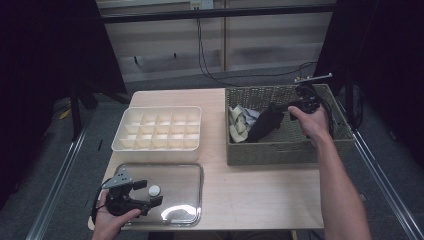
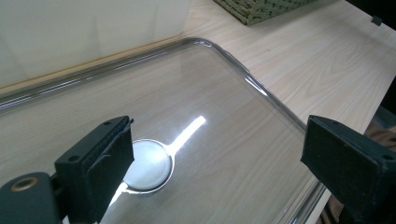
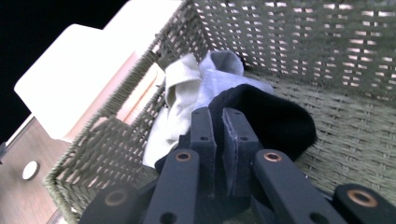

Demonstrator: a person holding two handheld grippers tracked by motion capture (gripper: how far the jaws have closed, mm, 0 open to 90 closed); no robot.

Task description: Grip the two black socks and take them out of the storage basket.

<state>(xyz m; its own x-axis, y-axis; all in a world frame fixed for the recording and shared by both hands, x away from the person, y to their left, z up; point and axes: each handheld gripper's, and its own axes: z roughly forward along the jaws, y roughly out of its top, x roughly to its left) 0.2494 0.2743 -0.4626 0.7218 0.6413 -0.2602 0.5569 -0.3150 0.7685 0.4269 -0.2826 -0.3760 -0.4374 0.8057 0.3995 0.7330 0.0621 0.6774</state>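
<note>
1. Two tongs were in play: my right gripper [image 3: 219, 140] was clamped on the black fabric sock [image 1: 264, 124], which hung inside the woven green wicker basket [image 1: 280, 150].
2. My left gripper [image 2: 215, 154] stood wide open, empty, over the clear plastic lid [image 2: 224, 84] left of the basket.
3. I judged a straight lift best, clearing the pale cloths [image 3: 187, 93] before crossing the rim.

black hand-held gripper [image 1: 144, 193], brass screw holes, grey plate

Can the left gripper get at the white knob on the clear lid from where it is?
Probably yes: the left gripper is open just above the clear lid, the white knob beside one pad, nothing between.
</note>
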